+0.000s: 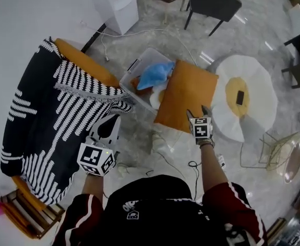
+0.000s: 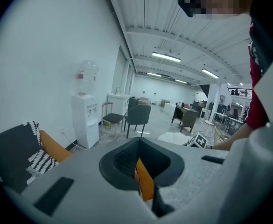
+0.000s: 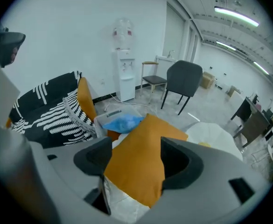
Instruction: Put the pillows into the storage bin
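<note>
Right gripper [image 1: 198,111]: clenched on the near edge of the orange pillow [image 1: 183,99]. The jaws stand wide because thick stuffing fills the gap between them.
Orange pillow: lifted and tilted, with its far edge lying over the storage bin [image 1: 134,69] and its near edge up in the grip. It is not yet inside.
Storage bin: clear plastic, on the floor just beside the sofa [image 1: 83,60]. A blue pillow [image 1: 155,73] already lies on top of other soft things in it.
Left gripper [image 1: 108,128]: held back over the striped blanket [image 1: 47,111], jaws together and empty, likely kept out of the way. An orange sliver shows in the slit between them. It is probably the pillow beyond, though the view is too tight to be sure.
White cushion [image 1: 252,76]: flower-shaped, on the floor right of the bin, well apart from both grippers.
Step in hand: tipping the orange pillow over the rim. With the bin this crowded, it will likely need pressing down.
</note>
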### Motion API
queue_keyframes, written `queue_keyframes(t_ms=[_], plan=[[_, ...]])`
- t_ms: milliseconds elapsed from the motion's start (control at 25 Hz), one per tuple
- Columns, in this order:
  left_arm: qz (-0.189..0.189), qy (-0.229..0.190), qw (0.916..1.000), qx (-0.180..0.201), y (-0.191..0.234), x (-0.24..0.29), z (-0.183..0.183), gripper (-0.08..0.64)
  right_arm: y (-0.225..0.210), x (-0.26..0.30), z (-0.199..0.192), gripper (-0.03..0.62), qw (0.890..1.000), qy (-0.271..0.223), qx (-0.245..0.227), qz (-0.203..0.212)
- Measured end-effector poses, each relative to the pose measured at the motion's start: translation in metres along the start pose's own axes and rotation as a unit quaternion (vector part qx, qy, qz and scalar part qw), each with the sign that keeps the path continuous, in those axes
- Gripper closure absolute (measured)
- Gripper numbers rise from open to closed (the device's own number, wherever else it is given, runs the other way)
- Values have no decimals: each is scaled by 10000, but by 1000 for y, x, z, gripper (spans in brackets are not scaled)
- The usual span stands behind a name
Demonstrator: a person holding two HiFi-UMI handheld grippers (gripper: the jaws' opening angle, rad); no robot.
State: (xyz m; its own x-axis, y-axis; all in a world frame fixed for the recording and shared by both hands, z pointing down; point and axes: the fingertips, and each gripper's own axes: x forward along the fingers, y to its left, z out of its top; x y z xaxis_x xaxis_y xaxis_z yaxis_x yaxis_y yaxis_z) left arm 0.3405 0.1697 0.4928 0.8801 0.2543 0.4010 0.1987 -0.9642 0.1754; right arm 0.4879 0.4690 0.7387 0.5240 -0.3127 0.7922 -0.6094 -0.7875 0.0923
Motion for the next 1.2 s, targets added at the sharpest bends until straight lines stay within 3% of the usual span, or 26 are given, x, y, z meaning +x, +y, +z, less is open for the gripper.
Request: queue_keyframes(t_ms=[360,640,800,1000,1200], plan=[[1105,-541,9923,-98,51,-126,15,558,90,-36,80,264,9951,-541,-663,488],[2090,-887,9736,-246,82,-238,6,558,206,-66,146,268,9772,-1099,-1341,1222],[2415,-1142,9629,-375,88,-292,1,558,273,-85,162,272,9636,-1253,-1637,1702],[3019,-1393,9412,-598,104,-359,-13,558,362,-110,173,278,9409,-1346,-1895,2464],[3763,-1666,9077,-821,118,-425,-29,558,449,-146,208,301,8988,-1760,-2392,3223]])
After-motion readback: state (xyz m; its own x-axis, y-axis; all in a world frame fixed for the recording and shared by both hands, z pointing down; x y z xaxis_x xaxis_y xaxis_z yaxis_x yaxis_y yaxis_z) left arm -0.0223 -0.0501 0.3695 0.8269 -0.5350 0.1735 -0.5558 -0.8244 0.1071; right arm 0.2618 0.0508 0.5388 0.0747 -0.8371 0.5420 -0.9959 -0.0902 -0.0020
